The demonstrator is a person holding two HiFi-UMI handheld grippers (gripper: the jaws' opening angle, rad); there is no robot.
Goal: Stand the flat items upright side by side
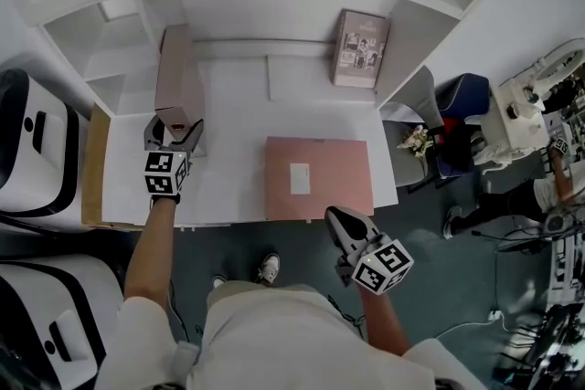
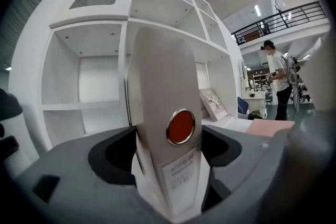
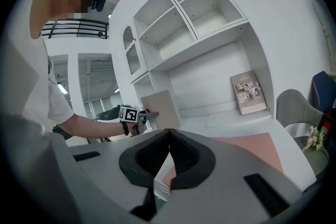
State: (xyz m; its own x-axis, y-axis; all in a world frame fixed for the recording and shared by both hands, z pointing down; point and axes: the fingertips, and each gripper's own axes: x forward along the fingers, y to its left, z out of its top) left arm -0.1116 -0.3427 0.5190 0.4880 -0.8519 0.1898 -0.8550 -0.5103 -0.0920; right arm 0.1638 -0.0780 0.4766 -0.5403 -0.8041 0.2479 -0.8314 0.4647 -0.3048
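A pale pink binder (image 1: 176, 78) stands upright at the desk's left, against the shelf partition. My left gripper (image 1: 174, 140) is shut on its spine; in the left gripper view the spine (image 2: 163, 76) with its red ring hole fills the gap, both pads touching it. A pink flat folder (image 1: 318, 178) with a white label lies flat near the desk's front edge. A book (image 1: 361, 48) leans upright at the back right. My right gripper (image 1: 345, 231) hangs just off the front edge by the folder, shut with nothing in it (image 3: 169, 134).
A white flat sheet (image 1: 300, 78) lies at the back of the white desk (image 1: 233, 187). Shelf compartments rise behind. A grey chair (image 1: 416, 119) and a small flower bunch (image 1: 419, 142) stand to the right, white machines (image 1: 27, 151) to the left. A person (image 2: 278, 78) stands far off.
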